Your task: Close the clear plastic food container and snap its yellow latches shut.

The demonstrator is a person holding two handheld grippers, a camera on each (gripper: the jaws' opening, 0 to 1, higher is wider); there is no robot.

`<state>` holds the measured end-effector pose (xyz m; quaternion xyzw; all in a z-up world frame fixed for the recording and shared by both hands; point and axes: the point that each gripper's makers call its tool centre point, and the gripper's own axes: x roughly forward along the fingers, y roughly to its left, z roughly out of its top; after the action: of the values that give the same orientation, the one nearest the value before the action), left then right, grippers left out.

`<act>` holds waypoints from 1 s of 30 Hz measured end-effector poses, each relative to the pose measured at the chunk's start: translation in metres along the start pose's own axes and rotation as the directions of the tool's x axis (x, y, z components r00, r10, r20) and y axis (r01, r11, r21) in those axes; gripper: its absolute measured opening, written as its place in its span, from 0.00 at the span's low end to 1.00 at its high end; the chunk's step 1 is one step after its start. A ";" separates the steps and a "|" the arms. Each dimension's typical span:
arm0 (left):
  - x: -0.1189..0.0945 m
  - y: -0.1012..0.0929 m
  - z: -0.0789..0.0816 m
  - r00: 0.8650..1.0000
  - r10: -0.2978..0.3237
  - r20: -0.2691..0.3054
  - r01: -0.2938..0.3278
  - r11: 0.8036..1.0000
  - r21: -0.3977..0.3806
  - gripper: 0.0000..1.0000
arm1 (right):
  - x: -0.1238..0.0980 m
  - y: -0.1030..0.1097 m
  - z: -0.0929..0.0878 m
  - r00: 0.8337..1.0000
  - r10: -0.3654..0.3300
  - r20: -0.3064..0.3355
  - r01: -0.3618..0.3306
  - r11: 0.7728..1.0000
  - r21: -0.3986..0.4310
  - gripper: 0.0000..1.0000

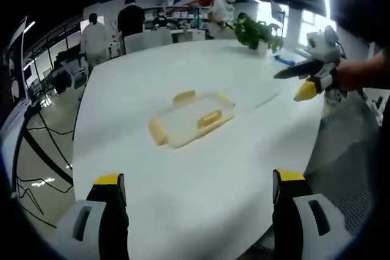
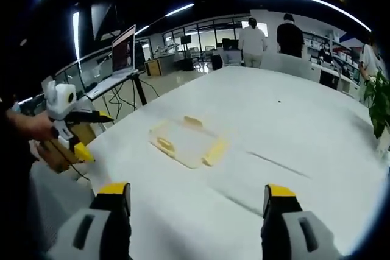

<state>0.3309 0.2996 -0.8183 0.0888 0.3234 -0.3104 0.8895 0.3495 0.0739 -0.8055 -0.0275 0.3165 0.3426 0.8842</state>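
The clear plastic container (image 1: 190,120) lies flat on the white table (image 1: 183,187), with yellow latches (image 1: 210,119) along its sides. Whether they are snapped down is too small to tell. My left gripper (image 1: 198,190) hangs open well short of it, nothing between its jaws. The right gripper (image 1: 297,81) comes in from the right, held by a hand, off to the container's side. In the right gripper view the container (image 2: 186,141) sits mid-table ahead of my open right gripper (image 2: 196,194). The left gripper (image 2: 88,135) is held at the table's left edge.
A potted plant (image 1: 259,31) stands at the far end of the table. Several people stand behind it by desks. An open laptop (image 2: 124,50) sits on a side desk. Cables trail over the floor (image 1: 42,150) beside the table. A crease (image 2: 274,164) runs across the table cover.
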 end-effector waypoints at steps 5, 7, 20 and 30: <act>0.009 -0.001 0.004 1.000 -0.019 0.004 0.019 0.999 0.031 0.99 | 0.005 0.000 0.002 1.000 0.007 -0.005 -0.007 1.000 -0.014 0.90; 0.010 -0.001 0.009 0.999 -0.029 0.014 0.029 0.999 0.042 0.99 | 0.006 -0.001 0.006 1.000 0.012 0.007 -0.012 0.999 -0.030 0.89; 0.025 0.011 0.015 0.997 -0.072 0.011 0.071 0.996 0.057 0.99 | 0.025 -0.002 0.014 0.996 0.089 0.011 -0.087 0.989 -0.119 0.91; 0.033 0.016 0.017 0.992 -0.127 -0.005 0.127 0.983 0.129 0.99 | 0.037 -0.005 0.015 0.993 0.117 -0.013 -0.117 0.965 -0.234 0.89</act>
<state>0.3693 0.2895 -0.8265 0.1250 0.3059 -0.3869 0.8608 0.3818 0.0963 -0.8157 -0.1127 0.2747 0.4289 0.8532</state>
